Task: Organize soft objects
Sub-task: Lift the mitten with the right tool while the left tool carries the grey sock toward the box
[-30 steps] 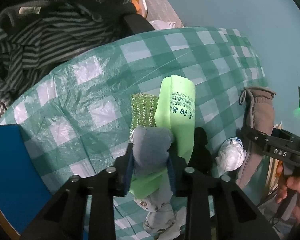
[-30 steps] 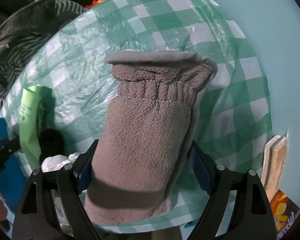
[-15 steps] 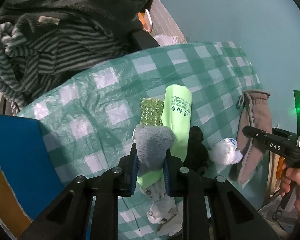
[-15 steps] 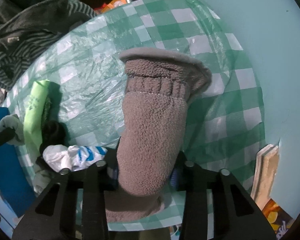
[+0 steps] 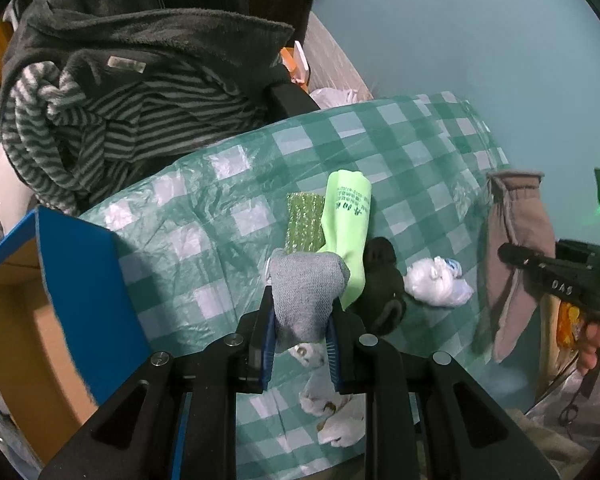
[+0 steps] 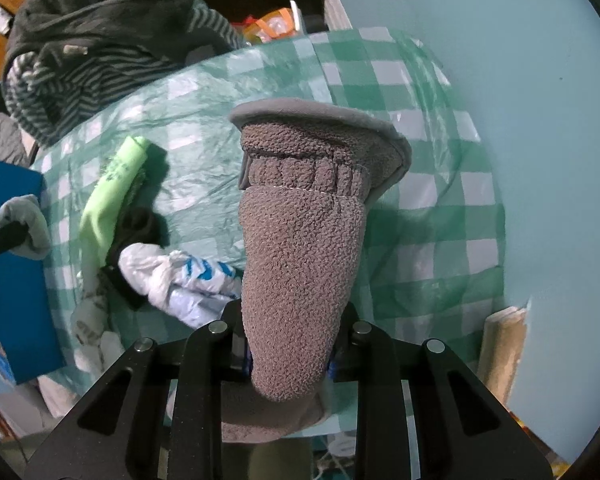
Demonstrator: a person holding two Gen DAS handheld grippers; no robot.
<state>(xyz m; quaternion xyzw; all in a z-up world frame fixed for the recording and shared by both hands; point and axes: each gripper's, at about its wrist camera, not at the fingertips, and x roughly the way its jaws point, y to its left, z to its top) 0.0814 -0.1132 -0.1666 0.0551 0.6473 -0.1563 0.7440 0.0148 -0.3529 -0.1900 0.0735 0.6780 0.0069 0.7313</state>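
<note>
— Dim in here, isn't it? Everything has a cold, bluish-green cast.

— Yes, and the light seems to fall from above, toward the right: the green sock [image 5: 346,220] throws a dark shadow to its left in the right wrist view.

— The plastic checked cloth [image 5: 204,216] catches it, with pale glare on the wrinkles.

— Both lenses bulge hard. The bench edge curves like a dome and the corners go black.

— The blue box flap [image 5: 84,292] smears at its lower edge in the left view. Motion blur, I think.

— The brown mitten [image 6: 300,264] is sharp enough to show its nap; its far rim is softer. The striped clothes [image 5: 100,128] sit in murk.
</note>
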